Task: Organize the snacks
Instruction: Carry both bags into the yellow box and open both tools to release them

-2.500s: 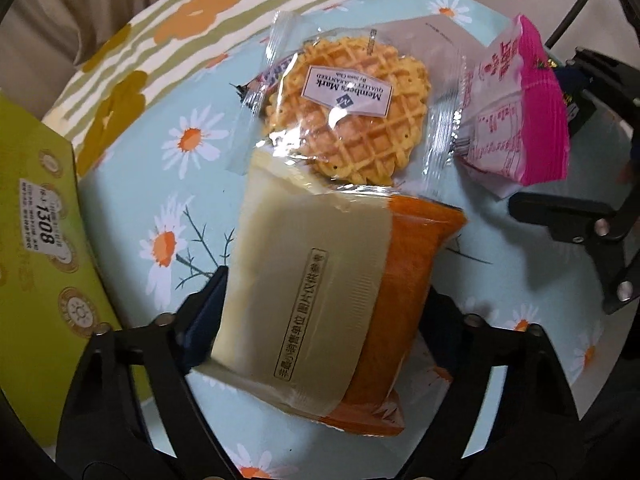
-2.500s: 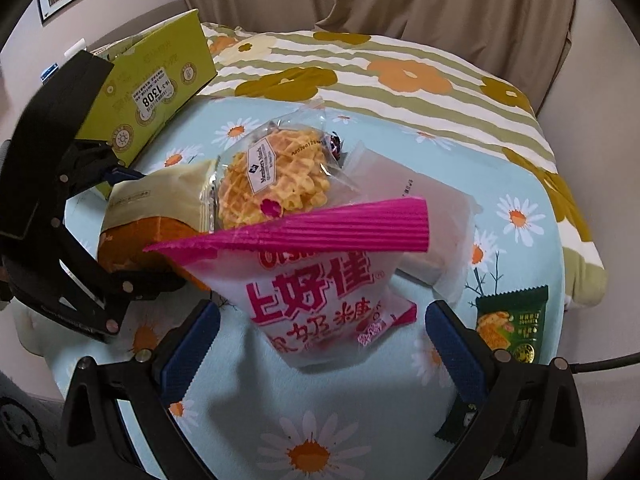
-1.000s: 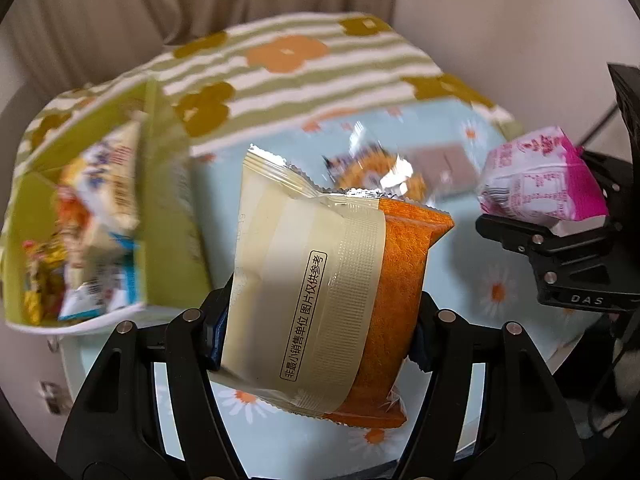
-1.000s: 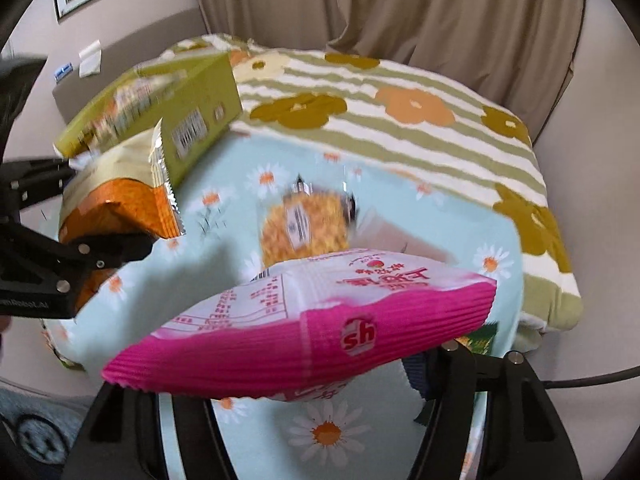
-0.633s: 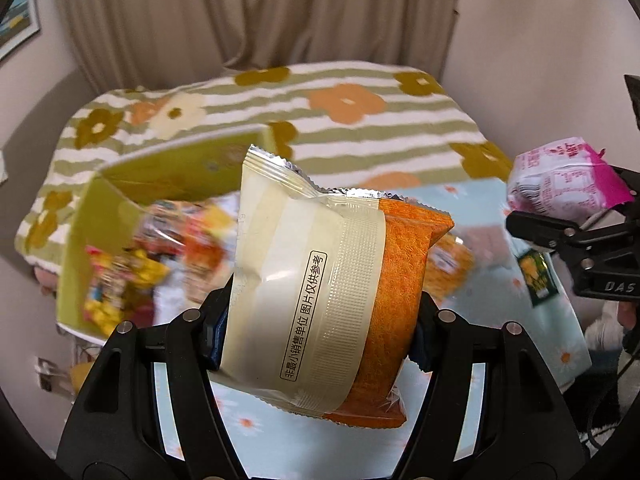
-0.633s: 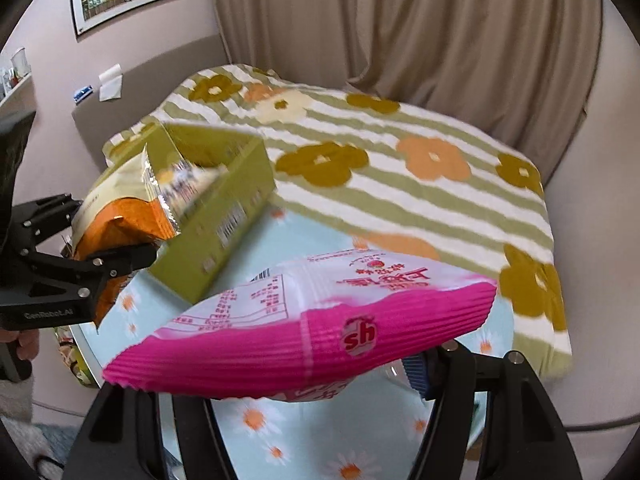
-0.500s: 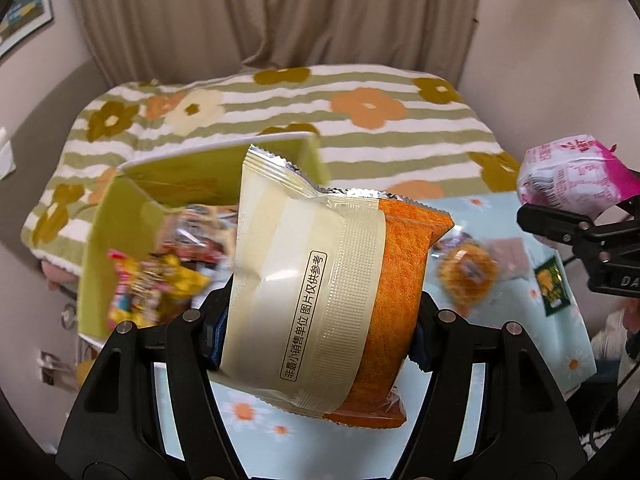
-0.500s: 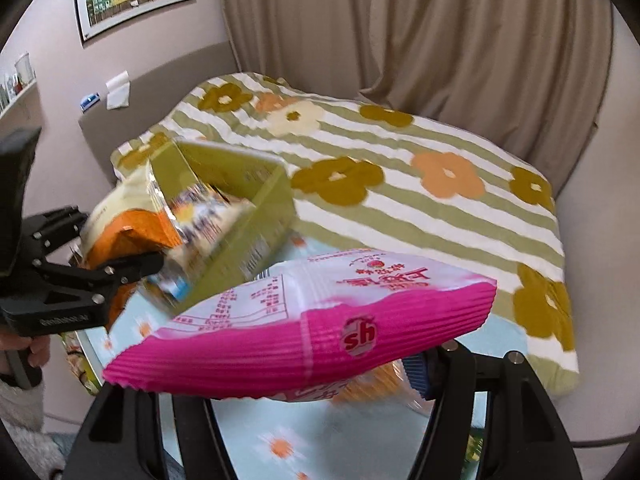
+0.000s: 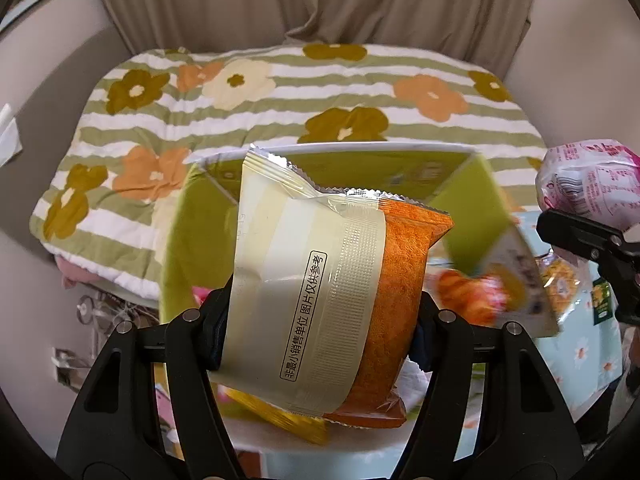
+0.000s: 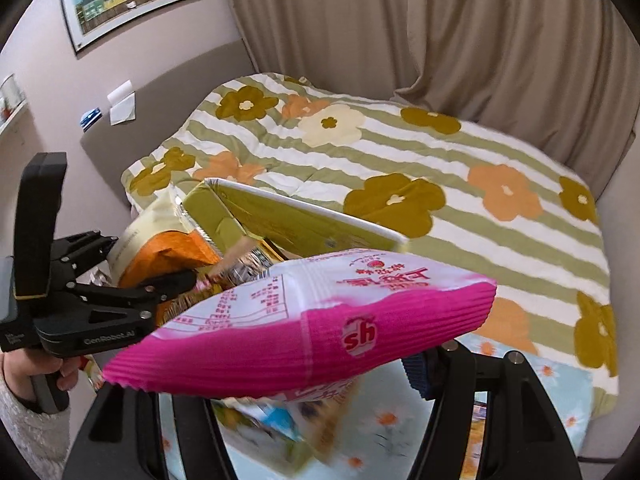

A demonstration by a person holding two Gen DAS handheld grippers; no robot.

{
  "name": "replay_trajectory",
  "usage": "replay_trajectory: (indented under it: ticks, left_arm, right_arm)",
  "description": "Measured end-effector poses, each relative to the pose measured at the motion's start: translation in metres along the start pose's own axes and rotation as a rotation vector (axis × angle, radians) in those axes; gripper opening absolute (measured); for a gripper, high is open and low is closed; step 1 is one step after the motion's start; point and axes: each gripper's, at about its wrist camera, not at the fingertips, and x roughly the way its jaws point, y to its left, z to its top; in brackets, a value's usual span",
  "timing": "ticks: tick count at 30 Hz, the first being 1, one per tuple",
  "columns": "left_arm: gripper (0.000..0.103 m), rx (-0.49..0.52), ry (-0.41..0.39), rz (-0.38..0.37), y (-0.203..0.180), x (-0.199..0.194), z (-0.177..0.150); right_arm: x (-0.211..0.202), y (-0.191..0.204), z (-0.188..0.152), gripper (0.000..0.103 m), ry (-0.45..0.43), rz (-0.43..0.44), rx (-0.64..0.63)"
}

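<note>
The left gripper (image 9: pixel 320 320) is clamped on a cream-and-orange foil snack packet (image 9: pixel 324 300), held above the open green cardboard box (image 9: pixel 200 232) — already part-filled with snacks. The right gripper (image 10: pixel 320 364) grasps a pink-and-white crimped snack bag (image 10: pixel 320 320) beside it. Neither is dropped in yet; a green packet (image 9: pixel 602 300) waits on the daisy-print counter (image 9: pixel 576 364).

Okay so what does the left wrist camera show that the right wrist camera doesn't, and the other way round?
Left wrist only: the printed back of the cream and orange packet, clamped in the left gripper, and blurred snacks inside the box.

Right wrist only: a framed picture and the hand holding the left gripper.

Both: the green box, the pink packet and the floral bedspread.
</note>
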Motion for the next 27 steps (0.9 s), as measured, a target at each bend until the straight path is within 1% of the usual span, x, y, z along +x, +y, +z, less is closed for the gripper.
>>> replay_trajectory:
  ticks: [3,5,7,9,12,16,20,22,23,24,25,26,27]
  left_arm:
    - [0.064,0.009,0.029,-0.001,0.016,0.018,0.006]
    - [0.07,0.009,0.049,-0.003,0.024,0.03,0.008]
    - [0.091,0.011,0.066,-0.021,0.029,0.04,0.01]
    - [0.101,0.009,0.059,-0.033,0.033,0.044,0.01]
    - [0.101,0.02,0.06,-0.041,0.035,0.045,0.008]
    - [0.101,0.017,0.063,-0.049,0.035,0.042,0.002]
    - [0.101,0.016,0.06,-0.025,0.031,0.035,-0.004]
    - [0.101,0.016,0.061,-0.025,0.029,0.033,-0.008]
    - [0.101,0.017,0.063,-0.024,0.028,0.032,-0.009]
    - [0.101,0.015,0.066,-0.017,0.027,0.032,-0.012]
    - [0.101,0.012,0.068,-0.013,0.028,0.032,-0.012]
    - [0.101,0.007,0.07,-0.01,0.028,0.031,-0.015]
    - [0.101,0.0,0.071,-0.01,0.027,0.029,-0.018]
  right_arm:
    - [0.02,0.013,0.006,0.061,0.024,0.001,0.024]
    - [0.031,0.018,0.007,0.061,0.04,-0.005,0.038]
    - [0.04,0.021,0.007,0.061,0.054,-0.011,0.057]
    - [0.045,0.02,0.006,0.061,0.066,-0.016,0.074]
    - [0.052,0.018,0.004,0.061,0.089,-0.028,0.101]
    - [0.055,0.017,0.003,0.061,0.108,-0.035,0.105]
    - [0.057,0.016,0.007,0.062,0.106,-0.035,0.104]
    - [0.058,0.014,0.008,0.064,0.101,-0.041,0.112]
    - [0.059,0.014,0.008,0.066,0.09,-0.044,0.115]
    - [0.06,0.013,0.009,0.075,0.08,-0.045,0.117]
    - [0.059,0.012,0.008,0.092,0.066,-0.048,0.122]
    - [0.058,0.011,0.008,0.099,0.056,-0.046,0.124]
    - [0.055,0.009,0.007,0.102,0.045,-0.042,0.126]
